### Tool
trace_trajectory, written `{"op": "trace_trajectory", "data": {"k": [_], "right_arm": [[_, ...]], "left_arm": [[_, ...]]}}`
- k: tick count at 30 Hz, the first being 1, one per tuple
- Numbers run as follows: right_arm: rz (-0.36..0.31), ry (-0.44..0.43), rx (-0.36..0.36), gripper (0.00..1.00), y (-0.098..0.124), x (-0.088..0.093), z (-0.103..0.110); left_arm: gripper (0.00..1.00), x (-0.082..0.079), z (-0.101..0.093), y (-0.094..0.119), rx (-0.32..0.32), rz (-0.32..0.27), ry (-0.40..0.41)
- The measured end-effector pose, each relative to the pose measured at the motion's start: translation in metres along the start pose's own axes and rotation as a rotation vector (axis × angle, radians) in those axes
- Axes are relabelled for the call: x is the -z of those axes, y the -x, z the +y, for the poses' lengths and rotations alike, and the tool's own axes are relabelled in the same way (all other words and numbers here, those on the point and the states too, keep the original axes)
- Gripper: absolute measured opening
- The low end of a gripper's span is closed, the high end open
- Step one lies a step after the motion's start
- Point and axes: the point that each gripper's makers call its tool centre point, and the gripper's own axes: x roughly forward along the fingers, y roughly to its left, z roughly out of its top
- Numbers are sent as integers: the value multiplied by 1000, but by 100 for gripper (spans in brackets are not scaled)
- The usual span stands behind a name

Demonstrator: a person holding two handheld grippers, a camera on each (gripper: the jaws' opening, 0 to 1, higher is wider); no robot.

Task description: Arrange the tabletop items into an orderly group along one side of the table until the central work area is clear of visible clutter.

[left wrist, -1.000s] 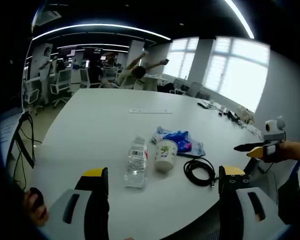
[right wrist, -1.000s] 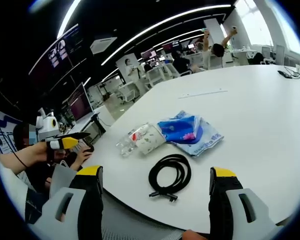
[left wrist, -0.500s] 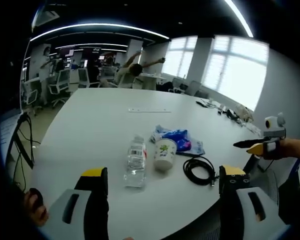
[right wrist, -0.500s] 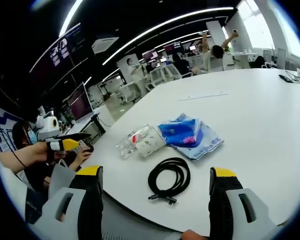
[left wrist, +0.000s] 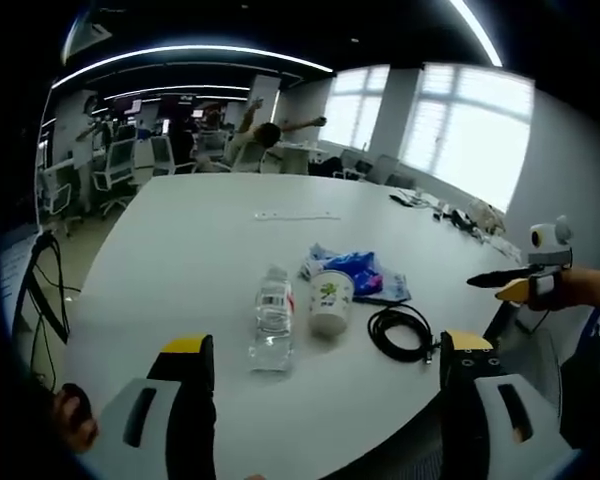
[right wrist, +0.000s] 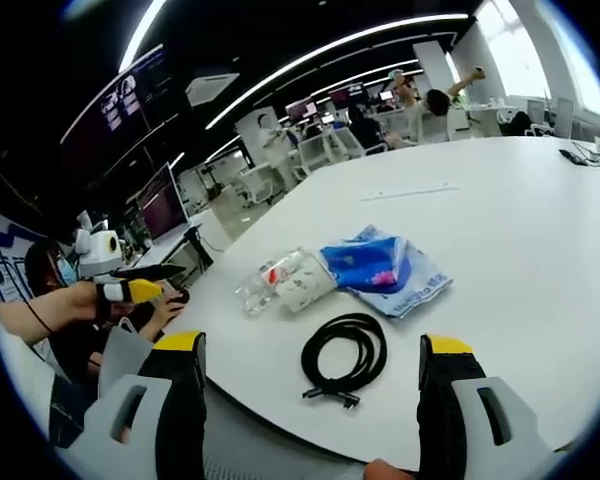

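A big white table runs down the office, and the clutter sits in a small bunch near the edge where the person stands. A clear bottle lies on its side, cap end pointing away down the table. Just beside it stands a white paper cup with a green print, upright as seen from the left gripper view. Behind the cup, touching or nearly so, is a crumpled blue bag. A coiled black cable lies nearer the edge, a little apart from the cup and bag. Farther down the table lies a long thin white strip, well apart from the bunch.

The left gripper hangs above the table's near edge with its jaws spread wide and nothing between them. The bottle sits ahead of its left jaw, the cable ahead of its right one.

The right gripper is also gaping wide and empty, held off the table's edge, with the cable straight ahead between its jaws. Beyond it the bottle and cup overlap, with the bag beside them.

At the far end, someone stretches both arms overhead among desks and chairs.
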Motion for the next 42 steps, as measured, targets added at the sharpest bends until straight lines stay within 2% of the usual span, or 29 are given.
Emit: {"op": "trace_trajectory", "data": {"k": [14, 24, 31, 36, 42], "right_arm": [[-11, 45, 13, 86, 0, -6, 11], [-11, 83, 35, 86, 3, 3, 21], [1, 71, 11, 86, 3, -2, 17], [20, 63, -10, 86, -5, -2, 11], [35, 90, -47, 86, -8, -8, 9]], "left_arm": [[89, 2, -7, -5, 46, 29, -32], [87, 8, -9, -3, 80, 59, -78], [87, 7, -11, -1, 60, 65, -52], [87, -1, -10, -1, 30, 52, -55], [87, -3, -8, -9, -5, 47, -23]]}}
